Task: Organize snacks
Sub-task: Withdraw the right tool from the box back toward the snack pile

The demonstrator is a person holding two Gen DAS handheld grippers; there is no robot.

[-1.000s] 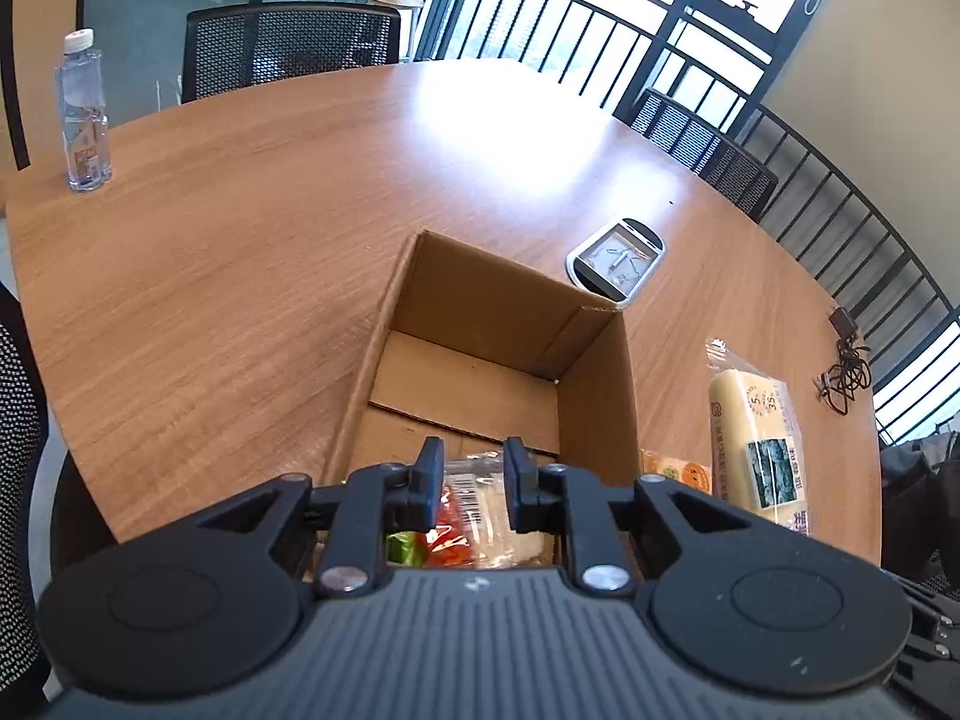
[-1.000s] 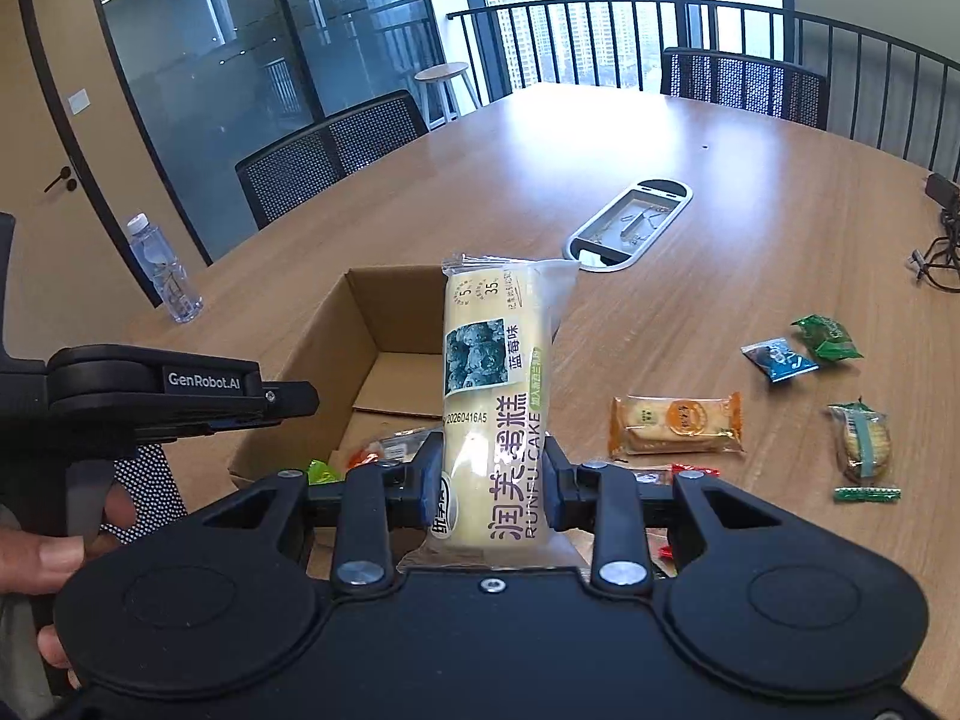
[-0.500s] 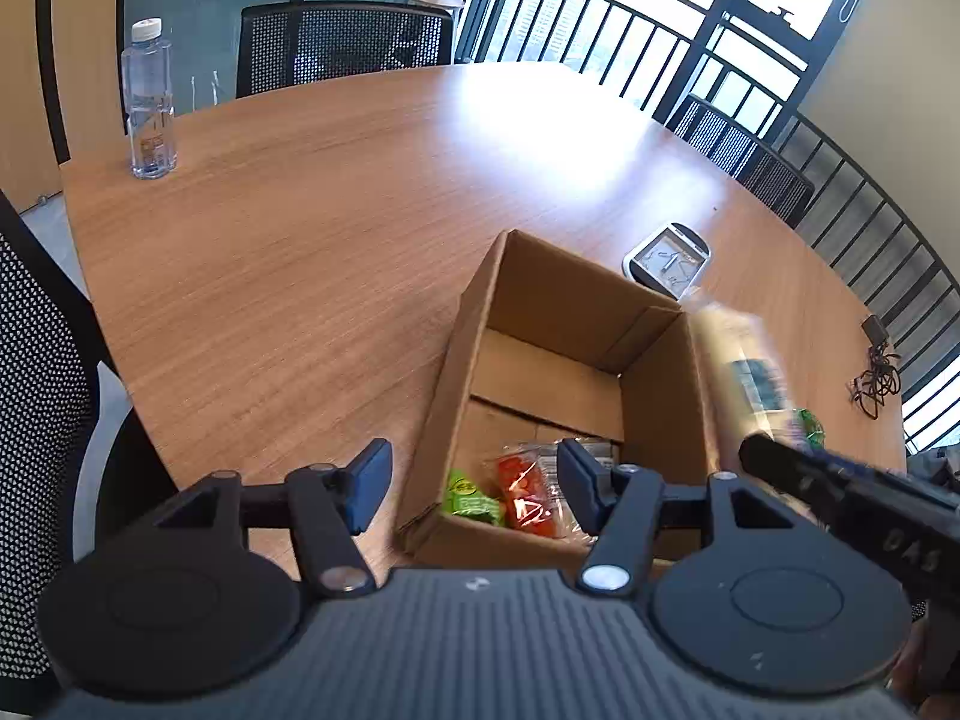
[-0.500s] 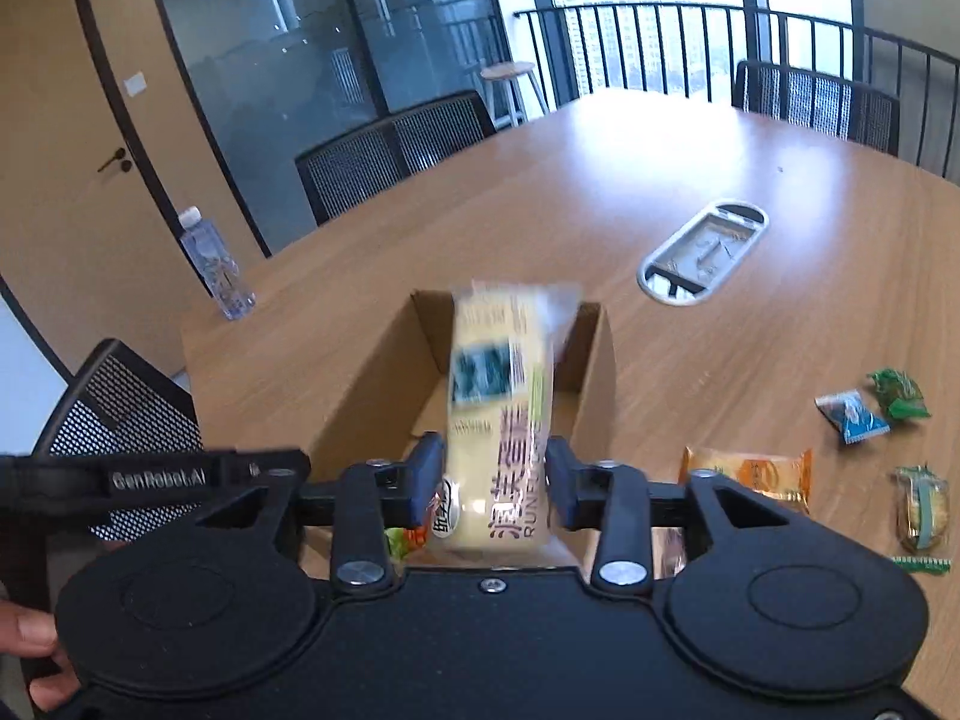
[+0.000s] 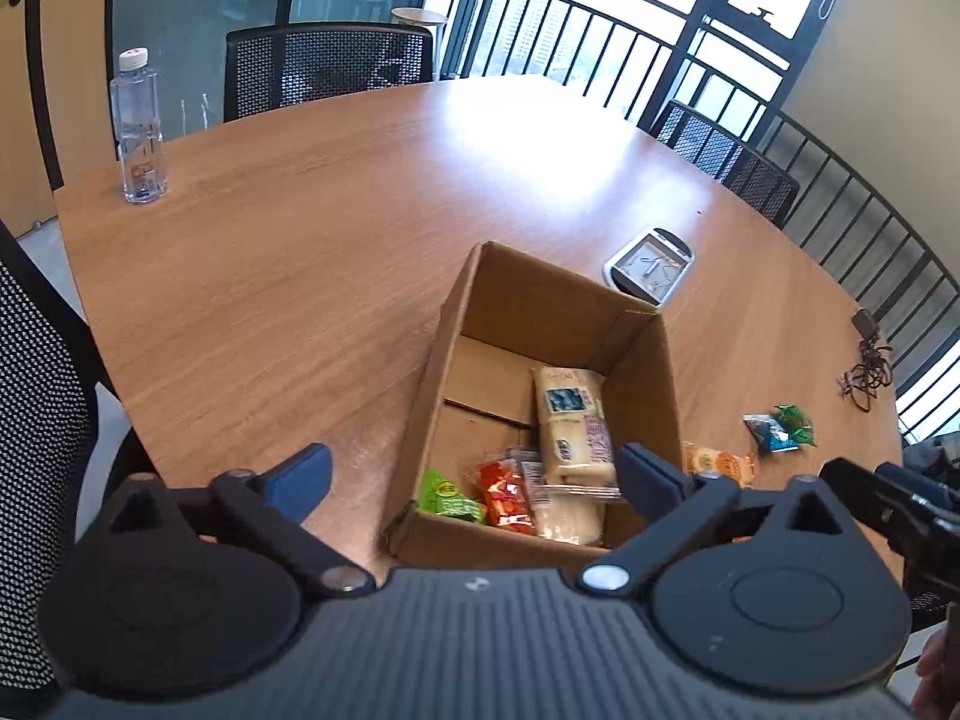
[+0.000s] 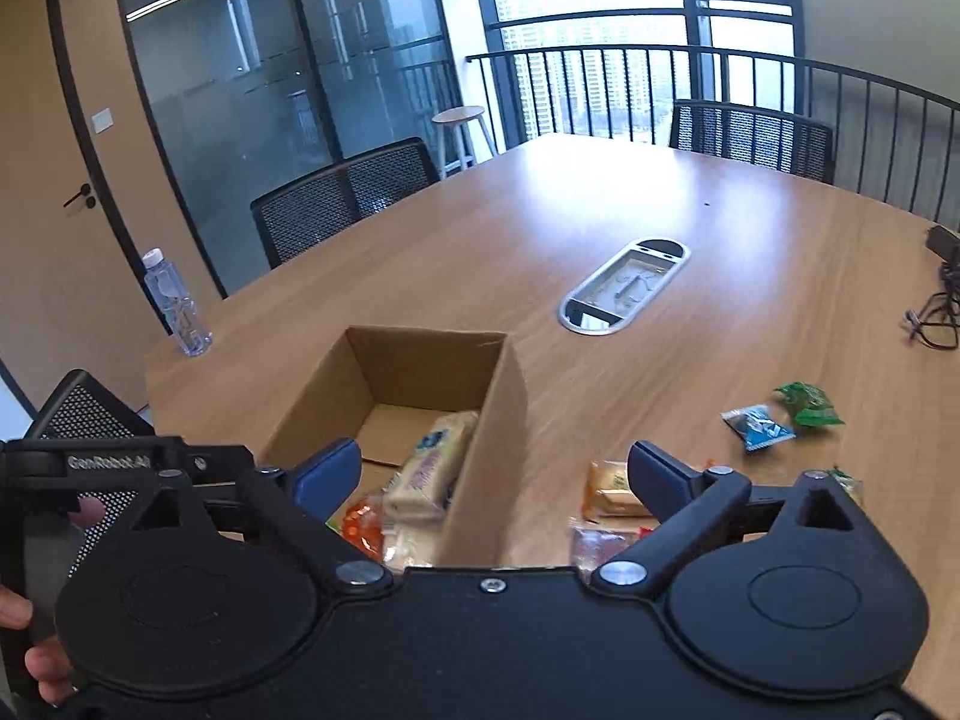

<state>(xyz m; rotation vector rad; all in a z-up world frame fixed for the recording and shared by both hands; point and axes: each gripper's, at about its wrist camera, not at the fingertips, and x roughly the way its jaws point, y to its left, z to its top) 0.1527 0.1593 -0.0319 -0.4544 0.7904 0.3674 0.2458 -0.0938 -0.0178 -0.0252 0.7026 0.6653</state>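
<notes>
left gripper (image 5: 474, 477): fingers spread, empty | right gripper (image 6: 495, 474): fingers spread, empty

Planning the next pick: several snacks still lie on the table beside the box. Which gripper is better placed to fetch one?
Right. The right gripper is open and empty, with the orange packet just ahead by its right finger. The left gripper faces the cardboard box.

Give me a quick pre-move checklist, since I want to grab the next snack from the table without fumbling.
1. Right gripper empty, jaws wide apart: ok.
2. Left gripper empty, jaws apart: ok.
3. Yellow cake pack lies inside the cardboard box: ok.
4. Orange biscuit pack on the table, right of the box, near the right gripper: ok.
5. Blue packet and green packet unobstructed: ok.
6. Room left in the box, far end bare: ok.
</notes>
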